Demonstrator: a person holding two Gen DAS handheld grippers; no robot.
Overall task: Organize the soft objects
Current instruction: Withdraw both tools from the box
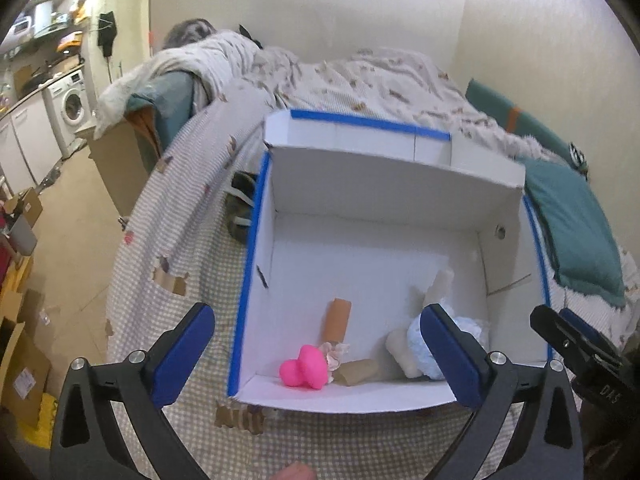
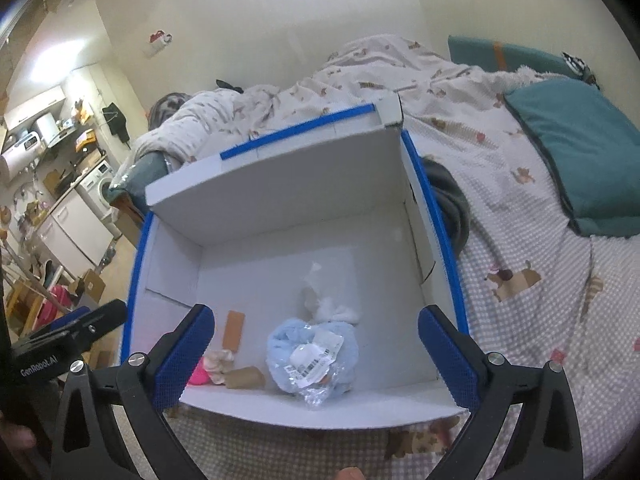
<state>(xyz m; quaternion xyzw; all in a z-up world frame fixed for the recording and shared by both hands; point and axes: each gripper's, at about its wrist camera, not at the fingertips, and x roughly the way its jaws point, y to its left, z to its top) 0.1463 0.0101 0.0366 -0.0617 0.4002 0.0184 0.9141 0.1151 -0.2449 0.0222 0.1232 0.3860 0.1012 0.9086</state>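
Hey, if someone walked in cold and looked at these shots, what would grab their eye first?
Probably the big white box with blue-taped edges, sitting open on the checked bedspread. Next, the hot-pink toy near its front wall, beside a pale blue fluffy bundle in clear plastic. Both hand-held grippers hang open and empty above the box's near edge.

White cardboard box with blue-taped rims: one, on the bed
Bright pink rubbery toy: one
Brown cardboard tubes: two in the box
Pale blue fluffy bundle in clear plastic wrap: one
White fluffy pieces: at least two; exact count unclear
Teal fabric cushions: two
White front-loading washing machine: one
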